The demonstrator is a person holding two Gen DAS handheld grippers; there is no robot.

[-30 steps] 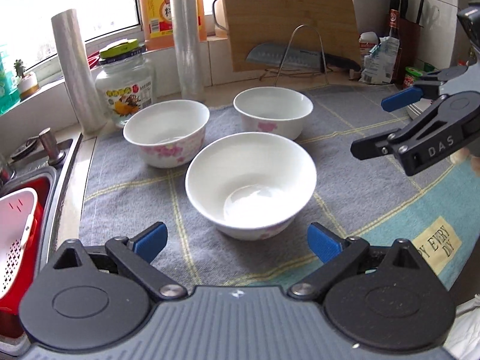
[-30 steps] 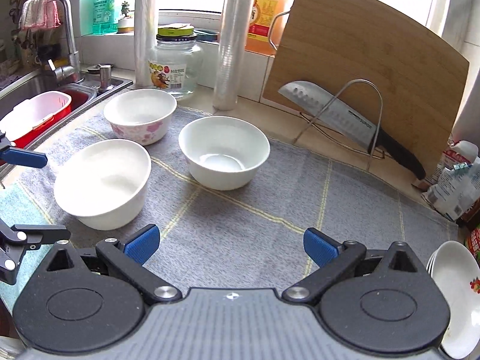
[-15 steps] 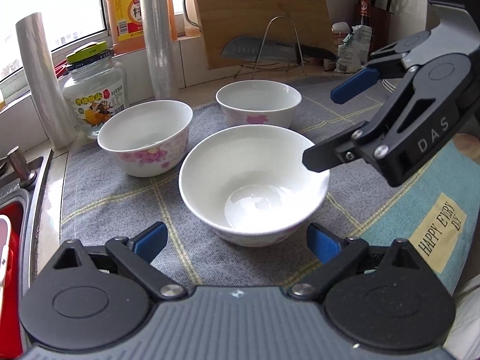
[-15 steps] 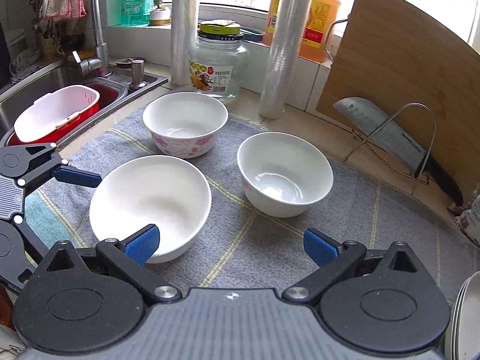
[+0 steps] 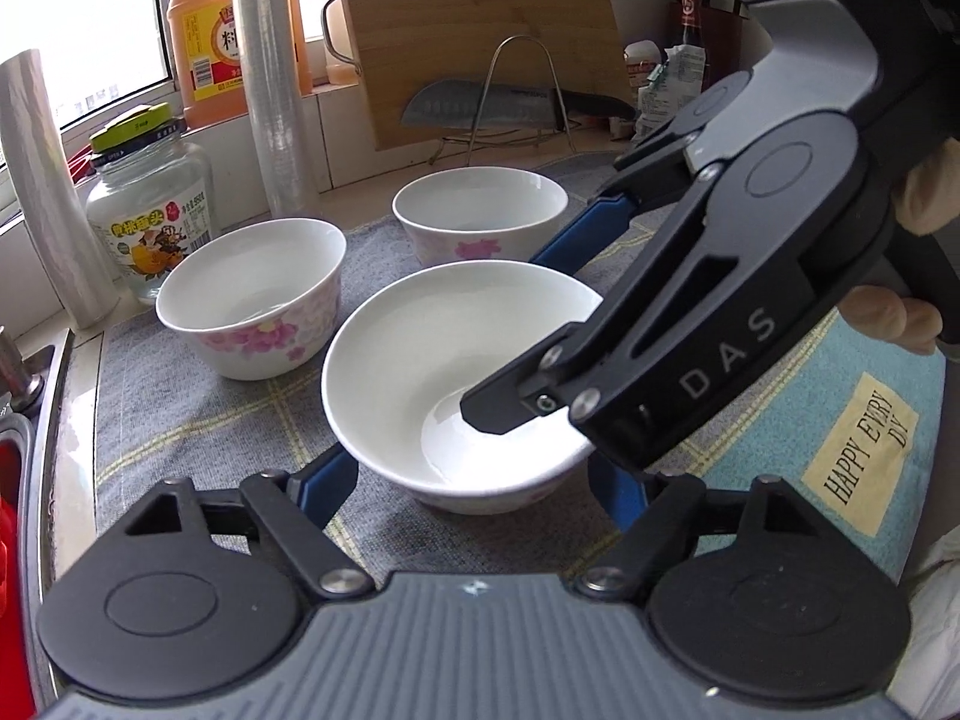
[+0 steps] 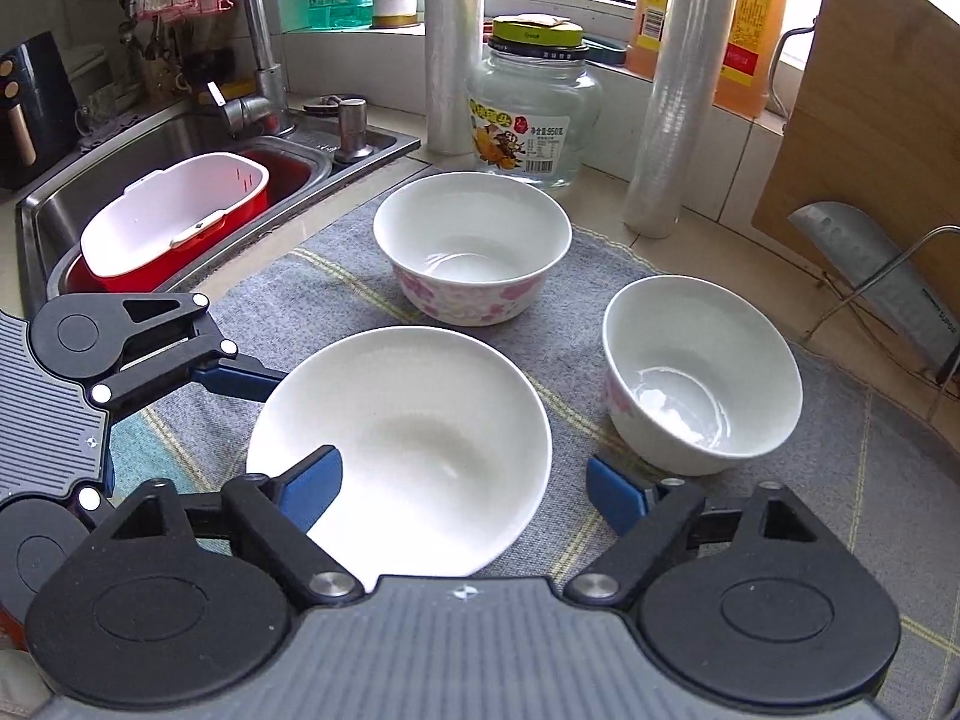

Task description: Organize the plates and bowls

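Observation:
Three white bowls with pink flowers stand on a grey cloth. The widest bowl (image 5: pixel 432 384) (image 6: pixel 414 444) is nearest. My left gripper (image 5: pixel 474 483) is open, its blue pads on either side of this bowl's near base. My right gripper (image 6: pixel 462 483) is open and straddles the same bowl's rim, one pad inside the bowl, one outside; in the left wrist view it reaches over the bowl from the right. A second bowl (image 5: pixel 252 297) (image 6: pixel 471 246) stands behind left, a third (image 5: pixel 480 216) (image 6: pixel 699 372) behind right.
A glass jar (image 6: pixel 534 114), two rolls of plastic film (image 6: pixel 672 96), an orange bottle (image 5: pixel 234 30), a cutting board (image 5: pixel 474 30) and a cleaver on a wire rack (image 5: pixel 486 108) line the back. A sink (image 6: pixel 66 204) with a red and white basket (image 6: pixel 174 216) lies left.
My right gripper has moved left and down over the near bowl, its jaws now around the rim. My left gripper has closed in on the bowl's base. The bowls have not moved.

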